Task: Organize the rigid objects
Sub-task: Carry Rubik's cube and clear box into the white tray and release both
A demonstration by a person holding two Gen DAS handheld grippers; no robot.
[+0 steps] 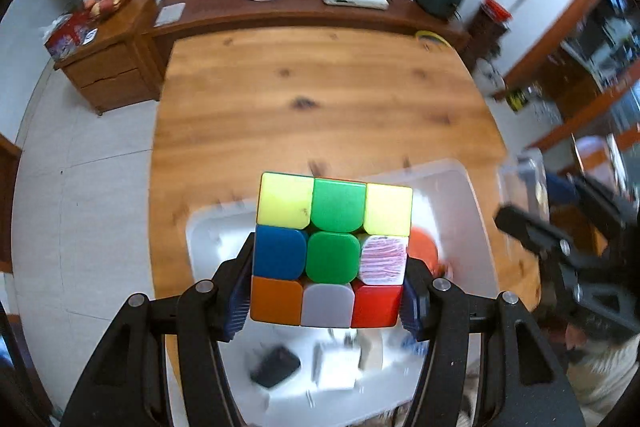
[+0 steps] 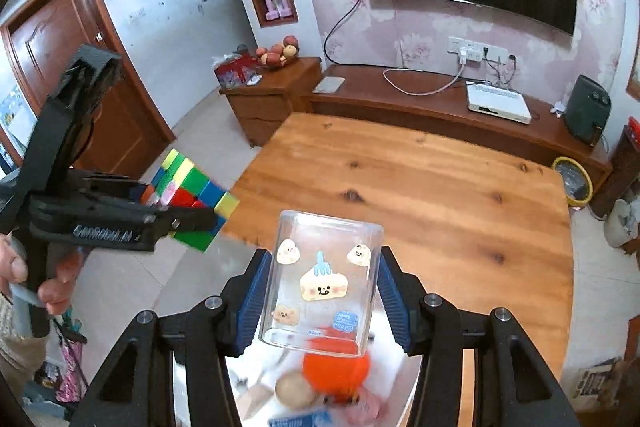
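Note:
My left gripper is shut on a scrambled Rubik's cube and holds it in the air above a white bin on the wooden table. The cube and left gripper also show at the left of the right wrist view. My right gripper is shut on a clear plastic cup with cartoon stickers, held above the bin's contents. The cup and right gripper appear blurred at the right of the left wrist view.
The bin holds an orange ball, a tan round object, a dark object and white items. A long wooden TV cabinet with a white box lies beyond the table. A side cabinet stands left.

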